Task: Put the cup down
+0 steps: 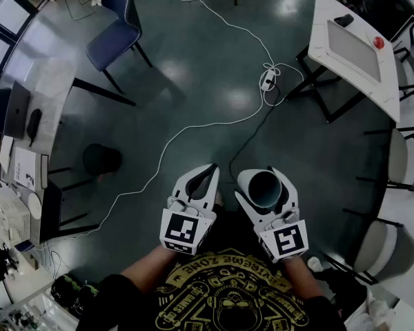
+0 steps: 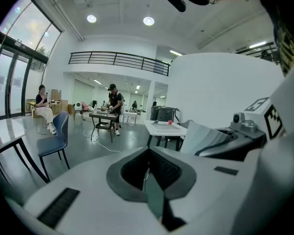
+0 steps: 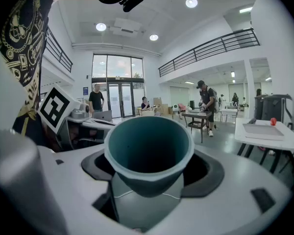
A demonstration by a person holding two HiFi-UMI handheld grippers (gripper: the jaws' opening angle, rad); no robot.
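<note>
Dark glossy floor (image 1: 193, 95) underneath — right gripper (image 1: 265, 185) squeezes the teal cup (image 3: 148, 148), left gripper (image 1: 208, 172) looks closed, empty.

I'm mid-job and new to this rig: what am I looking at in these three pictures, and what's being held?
No robot here: a person carries hand-held tongs in each hand. The head view looks down from their head onto the floor; the other two look along each pair of jaws. The left tongs are shut and empty. The right tongs grip a teal cup, held above the floor, not yet put down. A white table stands ahead, right.
</note>
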